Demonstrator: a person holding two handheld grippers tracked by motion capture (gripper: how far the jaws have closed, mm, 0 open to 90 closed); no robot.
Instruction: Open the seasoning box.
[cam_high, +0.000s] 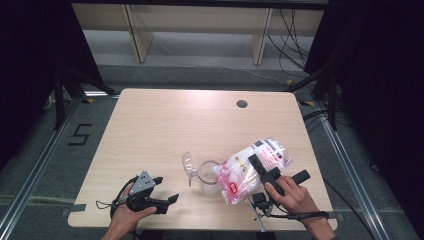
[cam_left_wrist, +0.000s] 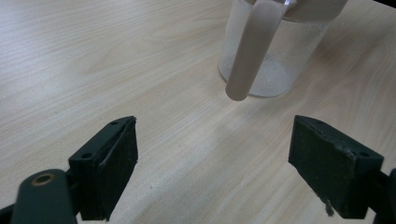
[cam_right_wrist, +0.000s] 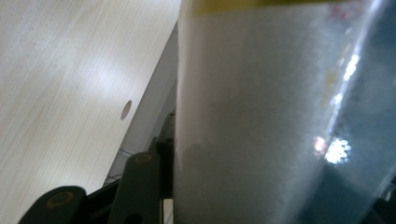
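**Bag tipped over a clear cup, left gripper waiting open**

From the high view we saw a pale wooden table (cam_high: 165, 125) with a round cable hole (cam_high: 242, 104) near its far edge. Two hands came in from the near side, each carrying a black two-jaw gripper.

The right gripper (cam_high: 256, 165) sat at the near right of the table, and its jaws were clamped on a clear plastic bag of white grains with pink and red printing (cam_high: 250, 170). The bag was lying tilted, its lower end reaching left toward a small clear plastic cup with a handle (cam_high: 206, 172), which stood on the table near the middle, toward the near edge. Bag and cup met or overlapped there; we could not tell whether they touched. In the right gripper view the bag (cam_right_wrist: 261, 121) pressed close against the lens, white grains behind shiny film, with one black jaw tight against its left side.

The left gripper (cam_high: 167, 200) rested at the near left, well apart from the bag. In the left gripper view its jaws stood wide with nothing between them, and the cup (cam_left_wrist: 275, 51) stood just ahead on the wood, a thin layer of white grains at its bottom.
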